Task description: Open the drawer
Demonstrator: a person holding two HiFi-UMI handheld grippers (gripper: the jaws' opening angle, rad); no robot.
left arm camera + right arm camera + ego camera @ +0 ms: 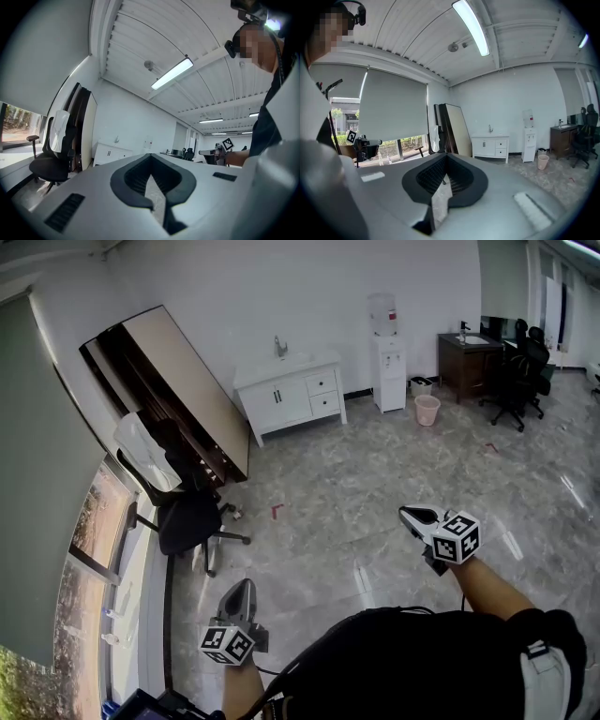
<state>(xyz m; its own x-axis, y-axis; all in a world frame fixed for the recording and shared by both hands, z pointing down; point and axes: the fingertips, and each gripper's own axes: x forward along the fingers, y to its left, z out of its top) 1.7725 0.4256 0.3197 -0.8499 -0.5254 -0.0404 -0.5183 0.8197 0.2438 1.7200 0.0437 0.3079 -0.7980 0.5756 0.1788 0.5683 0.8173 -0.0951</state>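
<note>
**Left gripper (246, 583) and right gripper (403, 512) shut, drawers well apart**

Both pairs of jaws were seen closed together, with nothing between them, in each gripper's own view. In the head view the left gripper was held at lower centre-left and the right gripper at centre-right, both over the grey tiled floor (328, 493). The white cabinet (291, 395) with its two drawers (322, 393) was found against the wall at upper centre. Both drawers were shut and well apart from either gripper. A black office chair (187, 521) was seen at left. A water dispenser (387, 362) and a pink bin (427, 410) were seen just right of the cabinet.
</note>
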